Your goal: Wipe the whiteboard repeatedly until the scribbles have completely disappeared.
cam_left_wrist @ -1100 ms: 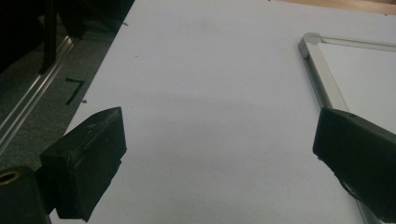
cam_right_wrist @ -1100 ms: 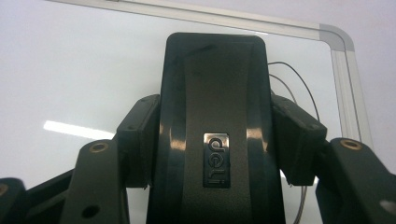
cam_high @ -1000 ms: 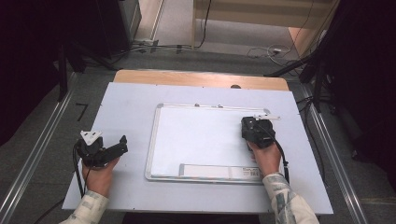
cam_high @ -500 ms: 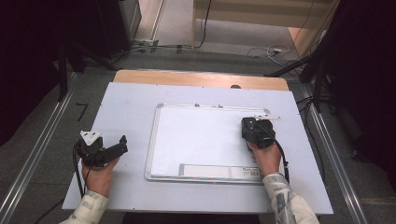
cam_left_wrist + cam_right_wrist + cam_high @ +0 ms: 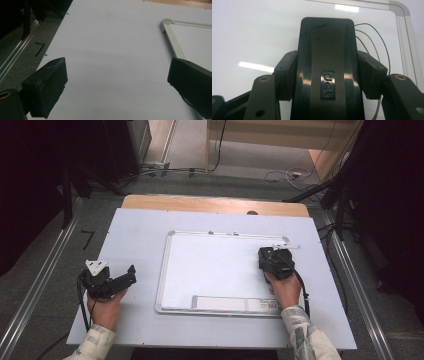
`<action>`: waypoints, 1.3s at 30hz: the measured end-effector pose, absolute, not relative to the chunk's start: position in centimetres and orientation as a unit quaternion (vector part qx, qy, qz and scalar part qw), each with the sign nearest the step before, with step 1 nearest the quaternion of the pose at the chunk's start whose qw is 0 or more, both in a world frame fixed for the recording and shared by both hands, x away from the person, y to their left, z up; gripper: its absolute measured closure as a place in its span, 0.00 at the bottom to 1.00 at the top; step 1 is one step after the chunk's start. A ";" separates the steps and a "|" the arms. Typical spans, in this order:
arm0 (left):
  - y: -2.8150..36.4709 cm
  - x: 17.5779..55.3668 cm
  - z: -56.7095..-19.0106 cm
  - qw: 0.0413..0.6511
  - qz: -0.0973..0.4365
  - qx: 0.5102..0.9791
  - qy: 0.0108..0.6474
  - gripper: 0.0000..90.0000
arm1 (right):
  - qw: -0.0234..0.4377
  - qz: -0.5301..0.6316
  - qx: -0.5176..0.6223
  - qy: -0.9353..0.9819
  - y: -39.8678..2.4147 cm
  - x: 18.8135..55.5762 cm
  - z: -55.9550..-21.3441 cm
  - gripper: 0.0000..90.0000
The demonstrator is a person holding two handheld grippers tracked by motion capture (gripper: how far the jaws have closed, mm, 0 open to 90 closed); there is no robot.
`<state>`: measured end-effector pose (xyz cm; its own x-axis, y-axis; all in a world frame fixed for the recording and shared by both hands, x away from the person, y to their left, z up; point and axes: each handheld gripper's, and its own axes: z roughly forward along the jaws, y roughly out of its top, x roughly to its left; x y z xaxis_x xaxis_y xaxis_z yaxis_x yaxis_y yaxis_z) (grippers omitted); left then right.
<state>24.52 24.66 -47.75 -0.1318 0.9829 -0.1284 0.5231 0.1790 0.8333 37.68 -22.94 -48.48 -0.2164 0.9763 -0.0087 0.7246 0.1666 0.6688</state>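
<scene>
Whiteboard eraser [image 5: 327,67], black and oblong, is clamped between the jaws of the right gripper [image 5: 274,260], its long axis running toward the far edge of the whiteboard [image 5: 210,270], near that board's far right corner. Thin pen lines [image 5: 377,45] are seen beside it. The left gripper [image 5: 112,281] is held over the table's [image 5: 140,230] left part, jaws spread wide with nothing between them.

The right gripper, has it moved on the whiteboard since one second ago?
No. In the high view the right gripper, shut on the eraser, sits at the same spot near the whiteboard top right corner.
</scene>
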 end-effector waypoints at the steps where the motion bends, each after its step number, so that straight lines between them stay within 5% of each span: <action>1: 24.7 24.5 -47.8 0.357 0.322 0.553 0.680 0.04 | 0.228 0.277 0.583 0.729 -22.9 37.7 -48.5 0.41; 39: 25.1 24.3 -47.8 0.356 0.318 0.548 0.687 0.04 | 0.236 0.269 0.602 0.714 -27.7 38.7 -48.3 0.41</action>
<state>24.34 25.09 -47.79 -0.1450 0.9794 -0.1409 0.5260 0.1969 0.8274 38.73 -27.69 -48.26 -0.1625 0.9866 -0.0135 0.7328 0.1298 0.6679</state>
